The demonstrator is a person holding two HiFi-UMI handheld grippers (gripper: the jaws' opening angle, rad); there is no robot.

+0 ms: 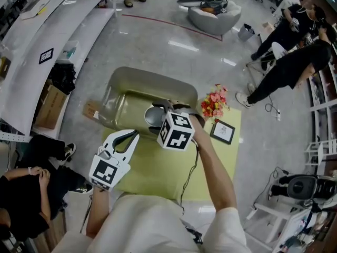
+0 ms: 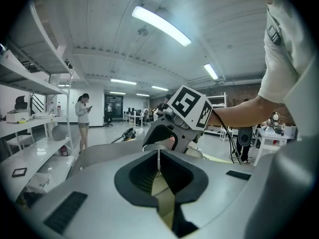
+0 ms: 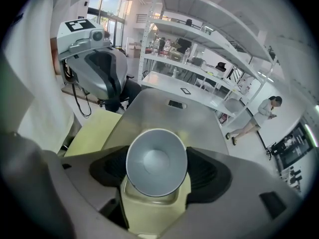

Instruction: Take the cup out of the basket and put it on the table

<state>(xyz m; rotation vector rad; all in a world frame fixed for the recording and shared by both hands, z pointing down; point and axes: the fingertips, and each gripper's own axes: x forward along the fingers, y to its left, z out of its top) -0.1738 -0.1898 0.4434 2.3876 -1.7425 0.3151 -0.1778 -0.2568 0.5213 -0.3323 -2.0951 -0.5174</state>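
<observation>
A silver metal cup (image 1: 152,116) hangs over the olive-grey plastic basket (image 1: 131,83) at the back left of the table. My right gripper (image 1: 160,111) is shut on it from the near side, pointing steeply down. In the right gripper view the cup (image 3: 156,158) faces me mouth-on, and the dark pads (image 3: 209,171) of my right gripper (image 3: 157,176) press its sides above the basket (image 3: 164,111). My left gripper (image 1: 132,135) hovers at the table's front left, fingertips together and empty. Its view looks past the closed left gripper (image 2: 158,156) at the cup's rim (image 2: 152,146) and the basket (image 2: 99,153).
A yellow-green mat (image 1: 158,178) covers the table. A bunch of pink and red flowers (image 1: 214,103) and a small framed picture (image 1: 222,131) stand at the right. White shelves (image 1: 31,62) and a cardboard box (image 1: 50,105) line the left; people stand at the far right.
</observation>
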